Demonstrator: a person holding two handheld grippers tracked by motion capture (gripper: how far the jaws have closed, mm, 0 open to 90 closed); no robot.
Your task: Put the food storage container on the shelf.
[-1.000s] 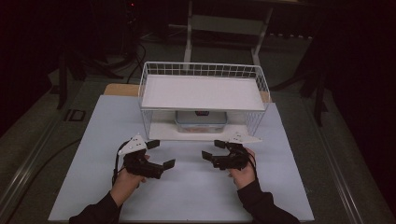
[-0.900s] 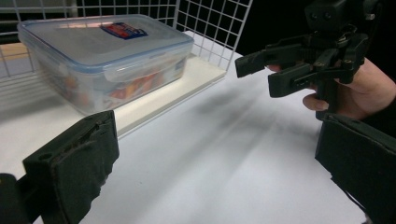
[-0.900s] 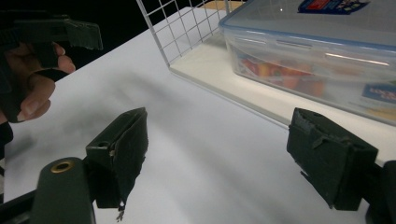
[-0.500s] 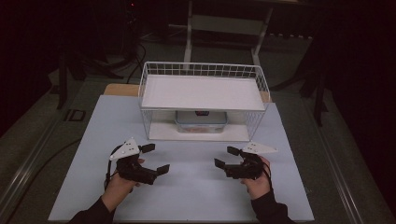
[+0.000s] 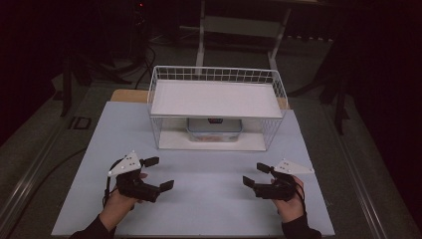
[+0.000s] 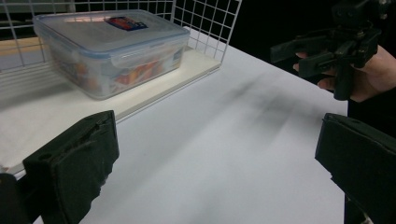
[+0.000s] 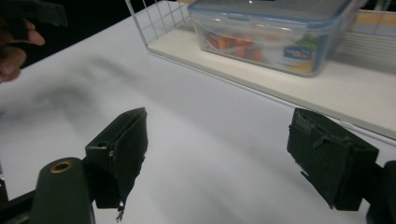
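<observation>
Centrally, in the upper middle of the high view, the lidded food box [image 5: 214, 129] sits inside the wire basket [image 5: 271, 84] on the bench [image 5: 209, 199]. Lower left, the left hand-held gripper [image 5: 158, 173] gapes empty; lower right, the right hand-held gripper [image 5: 255, 175] likewise holds nothing.

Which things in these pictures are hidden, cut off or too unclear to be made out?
- Container, high view: the rack's upper shelf covers its back part.
- Container's contents, left gripper view: coloured shapes behind cloudy plastic, not identifiable.
- Lid label: print too small to read.
- Container, right gripper view: top cut off by the upper edge.
- Room behind the table: too dark.
</observation>
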